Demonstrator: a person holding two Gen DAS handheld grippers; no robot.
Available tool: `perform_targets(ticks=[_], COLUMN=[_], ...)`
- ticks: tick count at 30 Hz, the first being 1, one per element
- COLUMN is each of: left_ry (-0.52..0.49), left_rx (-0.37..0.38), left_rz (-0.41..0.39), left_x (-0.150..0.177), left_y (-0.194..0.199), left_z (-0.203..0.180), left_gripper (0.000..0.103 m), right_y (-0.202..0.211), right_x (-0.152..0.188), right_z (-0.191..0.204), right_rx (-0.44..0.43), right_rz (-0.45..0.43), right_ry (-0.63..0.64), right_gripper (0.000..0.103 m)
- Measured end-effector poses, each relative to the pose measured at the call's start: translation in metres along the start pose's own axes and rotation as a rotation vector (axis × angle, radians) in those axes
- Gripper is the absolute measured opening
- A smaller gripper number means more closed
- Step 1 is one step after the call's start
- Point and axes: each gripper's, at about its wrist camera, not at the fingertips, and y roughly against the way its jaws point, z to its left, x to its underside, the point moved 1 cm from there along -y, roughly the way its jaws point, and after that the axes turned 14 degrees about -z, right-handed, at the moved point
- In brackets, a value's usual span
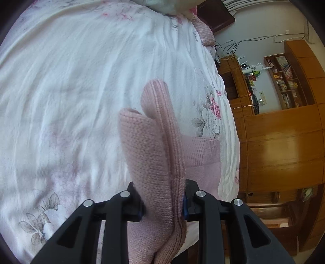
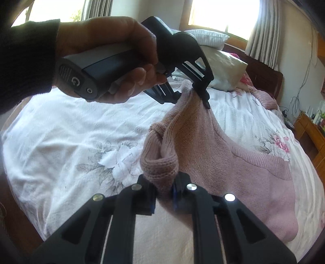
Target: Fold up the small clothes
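- Pink knit garment (image 1: 156,154) pinched at a thick ribbed edge between the fingers of the left gripper (image 1: 163,205), jaws narrowed hard onto the fabric, folds bunched and standing up ahead of the fingertips.
- Same pink knit garment (image 2: 213,154) clamped in the right gripper (image 2: 163,200) at a rolled cuff or hem, jaws closed on the roll, blue pads pressed against the wool.
- Seen from the right wrist: left gripper (image 2: 200,94) biting a raised corner of the cloth, held above the bed by a hand (image 2: 113,61) in a dark sleeve (image 2: 28,61).
- Lifted between the two grips, upper part of the garment stretched and partly off the bed; lower part, with its ribbed band, resting flat on the white floral bedspread (image 2: 81,130) near the bed's right side.
- Judged early to midway: two points gripped and raised, no clean fold laid down, no neat rectangle visible; a fold-over onto the flat portion, smoothing and any further folds apparently left to do.
- Cannot tell which part of the garment each jaw holds, sleeve, hem or collar.
- Beyond the cloth: pillows (image 2: 225,61) at the headboard, curtained windows (image 2: 223,14) behind, a wooden wardrobe and shelves (image 1: 284,121) beside the bed.
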Motion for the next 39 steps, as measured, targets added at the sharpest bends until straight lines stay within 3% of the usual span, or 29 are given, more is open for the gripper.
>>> perform_targets(ticks=[16, 39], left_ry=[-0.096, -0.226], left_rx=[-0.076, -0.171], left_rz=[0.003, 0.066], left_x=[0.004, 0.034], left_y=[-0.024, -0.103], left_z=[-0.097, -0.191], left_gripper=[0.027, 0.027], right_y=[0.049, 0.09], right_x=[-0.008, 0.036], right_z=[-0.09, -0.186], right_rx=[0.028, 0.138], right_rz=[-0.082, -0.119], right_ry=[-0.284, -0.431], right_gripper=[0.01, 0.01])
